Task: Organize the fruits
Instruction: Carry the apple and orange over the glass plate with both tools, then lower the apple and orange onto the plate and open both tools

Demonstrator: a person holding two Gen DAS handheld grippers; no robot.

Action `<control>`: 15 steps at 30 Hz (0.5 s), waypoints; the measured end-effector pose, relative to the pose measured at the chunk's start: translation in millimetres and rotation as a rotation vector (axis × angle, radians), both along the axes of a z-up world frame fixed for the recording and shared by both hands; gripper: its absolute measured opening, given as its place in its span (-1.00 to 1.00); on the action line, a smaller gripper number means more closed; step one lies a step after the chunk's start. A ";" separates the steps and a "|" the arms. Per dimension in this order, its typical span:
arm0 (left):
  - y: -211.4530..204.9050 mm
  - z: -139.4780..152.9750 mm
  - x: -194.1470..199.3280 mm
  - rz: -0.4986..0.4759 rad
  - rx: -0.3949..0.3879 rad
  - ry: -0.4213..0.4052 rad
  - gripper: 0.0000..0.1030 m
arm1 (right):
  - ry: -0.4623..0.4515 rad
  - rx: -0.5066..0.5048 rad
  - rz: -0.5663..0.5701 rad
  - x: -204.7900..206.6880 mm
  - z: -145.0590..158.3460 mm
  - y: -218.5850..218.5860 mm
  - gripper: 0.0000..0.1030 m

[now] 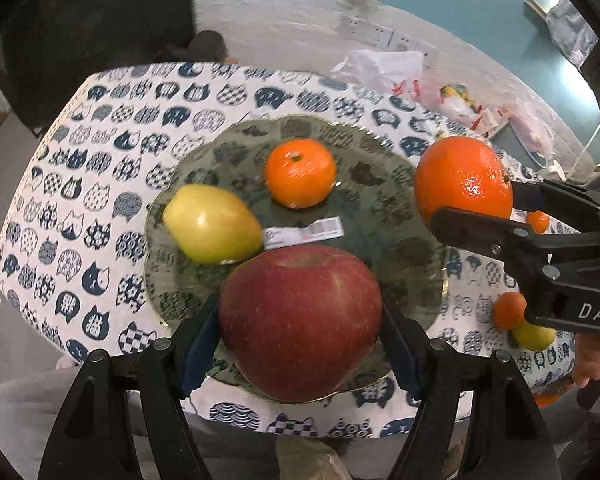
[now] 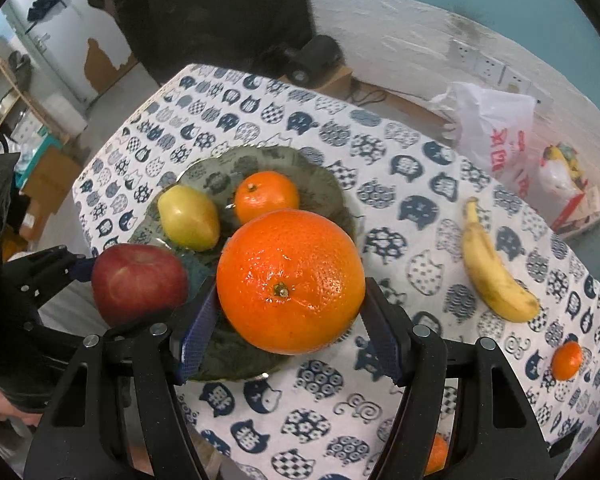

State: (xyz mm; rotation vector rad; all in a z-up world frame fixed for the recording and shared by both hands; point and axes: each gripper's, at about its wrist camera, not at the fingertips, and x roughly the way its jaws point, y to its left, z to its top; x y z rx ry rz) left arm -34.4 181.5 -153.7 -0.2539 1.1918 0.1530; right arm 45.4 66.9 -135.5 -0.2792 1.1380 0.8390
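Landmark: glass plate (image 1: 400, 256) on the cat-print tablecloth (image 1: 80, 208). Left gripper (image 1: 300, 332) pinches the red apple (image 1: 300, 320) over the plate's near rim. Yellow-green lemon (image 1: 212, 228) lies on the plate's left part, small mandarin (image 1: 300, 172) on its far part. Right gripper (image 2: 290, 308) pinches the large orange (image 2: 290, 280) above the plate's right edge. Banana (image 2: 494, 272) lies on the cloth right of the plate, tiny orange fruit (image 2: 566, 360) further right, well apart from the plate.
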 end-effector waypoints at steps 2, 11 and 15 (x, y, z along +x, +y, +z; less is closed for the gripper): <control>3.0 -5.9 -1.9 0.000 -0.001 0.015 0.47 | 0.010 -0.006 0.016 -2.6 -5.6 7.6 0.35; 14.9 -24.9 -3.8 0.023 -0.037 0.078 0.47 | 0.051 -0.046 0.061 -7.4 -34.5 21.2 0.35; 15.2 -33.7 -3.7 0.031 -0.052 0.098 0.48 | 0.056 -0.066 0.070 -8.6 -45.4 21.9 0.35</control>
